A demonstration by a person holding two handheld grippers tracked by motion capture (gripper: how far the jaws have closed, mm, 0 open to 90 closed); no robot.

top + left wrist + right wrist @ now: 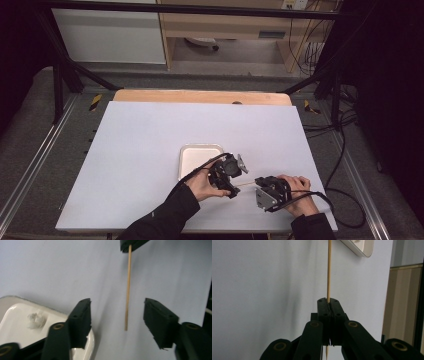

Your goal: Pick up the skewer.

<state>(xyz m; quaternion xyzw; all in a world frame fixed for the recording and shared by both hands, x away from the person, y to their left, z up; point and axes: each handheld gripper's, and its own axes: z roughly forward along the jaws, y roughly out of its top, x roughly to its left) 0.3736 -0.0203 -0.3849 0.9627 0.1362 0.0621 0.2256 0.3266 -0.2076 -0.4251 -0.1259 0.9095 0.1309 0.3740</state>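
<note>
No writing or brand can be read on anything here. The right gripper (329, 301) is clenched on a thin wooden skewer (329, 270), whose pointed tail pokes out behind the jaws, partly hidden by them. The stick's long axis runs straight ahead of those jaws toward the left gripper (117, 317), which stands released, jaws wide, the skewer's free end between them touching neither. Beside the left jaw lies a white tray (15, 322) holding a small white crumpled lump (36, 320), too blurred to identify.
</note>
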